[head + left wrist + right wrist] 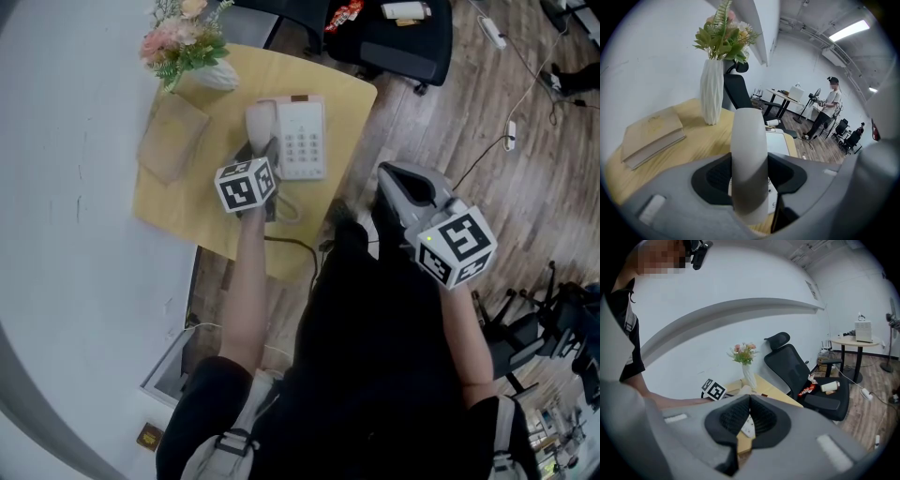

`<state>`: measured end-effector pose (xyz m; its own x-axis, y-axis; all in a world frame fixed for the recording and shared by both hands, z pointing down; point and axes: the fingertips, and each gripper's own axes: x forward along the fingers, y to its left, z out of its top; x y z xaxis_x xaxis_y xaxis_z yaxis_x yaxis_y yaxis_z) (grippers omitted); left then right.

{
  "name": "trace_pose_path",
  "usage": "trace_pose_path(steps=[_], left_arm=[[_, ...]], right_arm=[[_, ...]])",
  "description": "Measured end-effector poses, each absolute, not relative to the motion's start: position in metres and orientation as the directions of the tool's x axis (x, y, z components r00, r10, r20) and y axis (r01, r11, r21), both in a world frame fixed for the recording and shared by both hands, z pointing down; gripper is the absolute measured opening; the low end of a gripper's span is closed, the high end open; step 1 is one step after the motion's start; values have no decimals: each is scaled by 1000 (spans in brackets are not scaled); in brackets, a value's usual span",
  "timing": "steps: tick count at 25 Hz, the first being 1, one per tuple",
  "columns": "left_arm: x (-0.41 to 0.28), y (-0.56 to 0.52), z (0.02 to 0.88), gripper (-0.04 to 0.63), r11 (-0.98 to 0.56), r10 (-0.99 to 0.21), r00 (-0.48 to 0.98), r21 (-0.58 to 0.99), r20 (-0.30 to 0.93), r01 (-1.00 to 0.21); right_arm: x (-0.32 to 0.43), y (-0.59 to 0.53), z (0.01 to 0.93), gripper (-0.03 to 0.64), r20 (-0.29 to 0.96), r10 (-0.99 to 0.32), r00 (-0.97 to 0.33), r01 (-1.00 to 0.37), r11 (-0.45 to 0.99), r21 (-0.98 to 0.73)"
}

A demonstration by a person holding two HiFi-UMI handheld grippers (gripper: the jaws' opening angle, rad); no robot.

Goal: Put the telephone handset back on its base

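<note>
The left gripper (pixel 258 153) is reached out over the yellow wooden worktop (pixel 178 216), and its fingers pinch the white telephone handset (pixel 260 120) across its middle. In the left gripper view the handset (pixel 749 159) stands up between the two dark pads, filling the gap from side to side. From the head view it lies along the left side of the telephone base (pixel 303 141), parallel to the keypad and just beside it. Whether it is seated in the cradle or held slightly above it cannot be told. A pale cord (pixel 287 208) loops on the worktop just below the base.

The right gripper (pixel 390 178) is held off the worktop's near right corner, over the wooden floor (pixel 469 112) and well apart from the phone. In its own view the fingers (pixel 736 416) are pressed together with nothing gripped. Below where they meet, a bit of the keypad shows far off.

At the far left corner of the worktop stands a white ribbed vase (pixel 712 91) with pink flowers and green leaves. A tan closed book (pixel 650 133) lies flat near it, to the left of the phone. Behind the worktop is a black office chair (pixel 398 37) with a red snack packet (pixel 345 13) on its seat. In the left gripper view a person (pixel 828 107) stands far back in the room beside a desk.
</note>
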<state>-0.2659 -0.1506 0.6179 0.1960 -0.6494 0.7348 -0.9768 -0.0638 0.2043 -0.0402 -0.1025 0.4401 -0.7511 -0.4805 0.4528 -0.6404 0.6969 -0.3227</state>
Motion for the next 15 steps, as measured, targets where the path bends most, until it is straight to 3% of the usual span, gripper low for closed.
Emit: trace_pose_path(steps=[15], left_arm=[[-265, -162, 638, 222, -46, -620, 181, 195, 763, -980]], right_arm=[[-27, -108, 448, 3, 468, -486, -738, -657, 676, -334]])
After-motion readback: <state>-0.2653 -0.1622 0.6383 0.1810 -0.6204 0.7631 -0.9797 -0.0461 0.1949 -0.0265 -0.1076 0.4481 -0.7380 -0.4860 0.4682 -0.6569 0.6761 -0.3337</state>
